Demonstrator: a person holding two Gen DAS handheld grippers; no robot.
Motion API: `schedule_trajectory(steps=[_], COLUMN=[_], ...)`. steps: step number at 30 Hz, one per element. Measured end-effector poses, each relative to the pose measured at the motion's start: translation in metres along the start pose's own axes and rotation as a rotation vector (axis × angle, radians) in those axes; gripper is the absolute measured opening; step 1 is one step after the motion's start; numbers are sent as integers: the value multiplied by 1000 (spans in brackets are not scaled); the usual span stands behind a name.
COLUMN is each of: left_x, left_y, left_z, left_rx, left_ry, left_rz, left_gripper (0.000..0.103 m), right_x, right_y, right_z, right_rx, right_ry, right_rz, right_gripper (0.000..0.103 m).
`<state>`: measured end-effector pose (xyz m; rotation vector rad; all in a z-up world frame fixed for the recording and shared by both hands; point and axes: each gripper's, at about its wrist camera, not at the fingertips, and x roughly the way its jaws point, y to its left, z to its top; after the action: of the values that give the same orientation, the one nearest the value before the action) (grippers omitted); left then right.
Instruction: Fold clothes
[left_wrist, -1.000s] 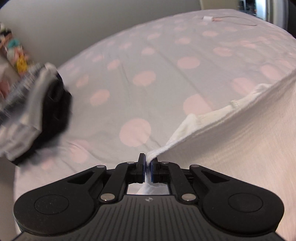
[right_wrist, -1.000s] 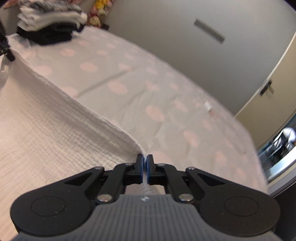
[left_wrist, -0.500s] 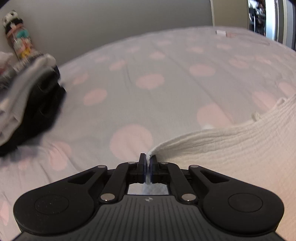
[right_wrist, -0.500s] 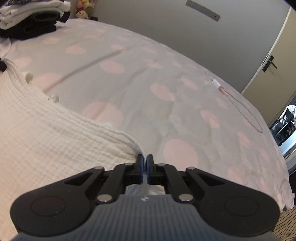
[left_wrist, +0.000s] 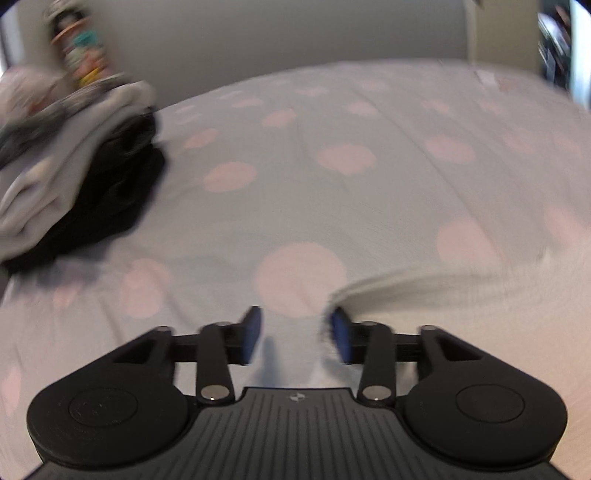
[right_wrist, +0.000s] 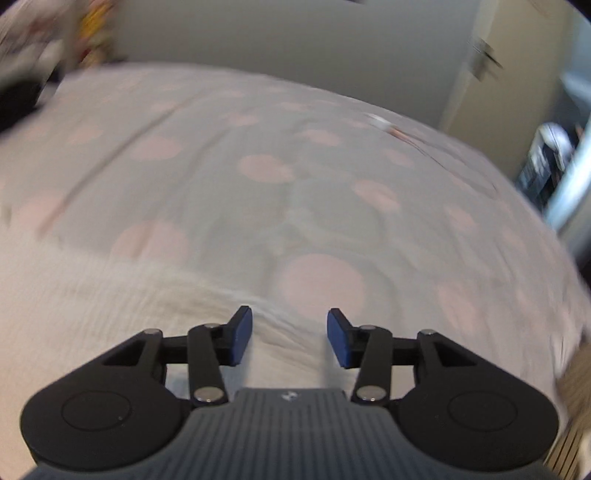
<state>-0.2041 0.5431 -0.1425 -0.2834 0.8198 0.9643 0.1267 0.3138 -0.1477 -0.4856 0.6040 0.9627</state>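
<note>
The white garment (right_wrist: 110, 317) is lying on the near part of the bed (left_wrist: 332, 206). It is looking soft, light and limp; take hold at a corner or hem. The left gripper (left_wrist: 295, 332) and right gripper (right_wrist: 290, 332) are opening, pads clear of the cloth. A clothes pile (left_wrist: 74, 177) is sitting far left, well apart.

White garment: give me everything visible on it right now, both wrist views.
The white garment is cream-white with a crinkled, waffle-like weave, soft and thin-looking. It lies spread low on the dotted bedsheet. In the left wrist view its edge tapers to a corner by the left gripper's right pad; contact is blurred. In the right wrist view its edge runs under the right gripper, cloth showing between the pads. Both sets of jaws are opening, neither pinching it. Motion blur hides finer detail.
</note>
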Motion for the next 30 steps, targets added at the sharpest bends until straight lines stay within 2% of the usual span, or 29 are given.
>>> schedule_trajectory(steps=[2,4,6,8,12,14,16,19,22,25,27,30], left_x=[-15,-30,-45,-56,-74,-82,-86,-84,-73,-65,-62,-58], left_y=[24,42,49,48,40,34,31,30,34,41,45,51], left_z=[-3,-11,-23,-34,-54,-63,-67,-68,-61,-49,-46,-47], left_rx=[-146,-261,-321,-329,-302,-278,-275,-261,-261,-298,-313,-325], left_ry=[-16,-24,-38,-34,-11,-13,-24,-60,-132,-189,-208,-186], left_rz=[-66,-113,-127,-131,-125,-116,-111,-75,18,67,83,56], left_gripper=[66,66,66,66,50,50,50,50,51,51,51,51], right_x=[-17,-39,-61,-79,-94,-92,-86,-82,-72,-64,-61,-54], right_y=[-23,-37,-43,-39,-22,-14,-9,-12,-16,-18,-17,-18], right_z=[-1,-8,-17,-30,-61,-74,-81,-79,-79,-82,-84,-83], right_rx=[164,292,361,378,379,368,346,363,374,418,431,426], right_ry=[-22,-64,-106,-133,-114,-94,-69,-95,-113,-111,-114,-116], right_rz=[35,77,92,93,75,69,44,32,-3,-14,-5,-11], right_gripper=[59,62,62,60,51,42,42,42,43,43,43,43])
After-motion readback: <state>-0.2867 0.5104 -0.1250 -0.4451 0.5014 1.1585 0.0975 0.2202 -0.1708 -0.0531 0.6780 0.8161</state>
